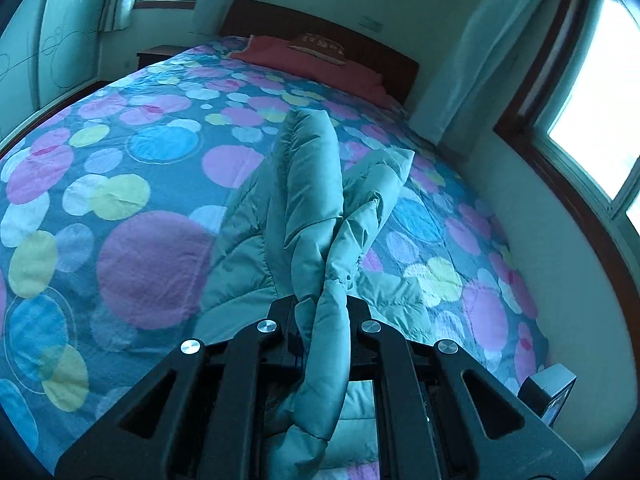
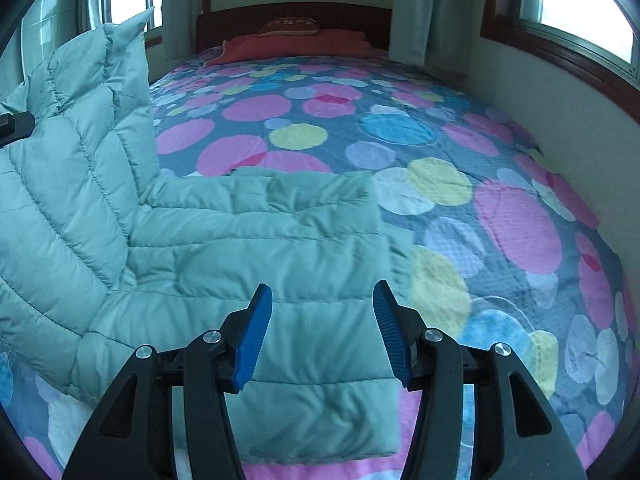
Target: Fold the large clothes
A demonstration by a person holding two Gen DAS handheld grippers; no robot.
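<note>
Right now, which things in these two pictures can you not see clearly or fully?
- Left hand-held gripper pads: left wrist view, hidden by the bunched jacket they clamp.
- Jacket's lower hem: right wrist view, partly covered by the right hand-held gripper, whose jaws are open.
- Lettering on the pillow: both views, too small to read.
- Dark object at the bed's edge: left wrist view, partly cut off, unidentifiable.

jacket (image 2: 256, 248) flat on the bed (image 2: 500, 216) at its near edge, one part lifted at left – pinched in left tongs (image 1: 320, 308), right tongs (image 2: 322, 320) over near hem, pillow (image 2: 296, 46) at headboard (image 2: 292, 12) behind, window (image 2: 580, 4) right
</note>
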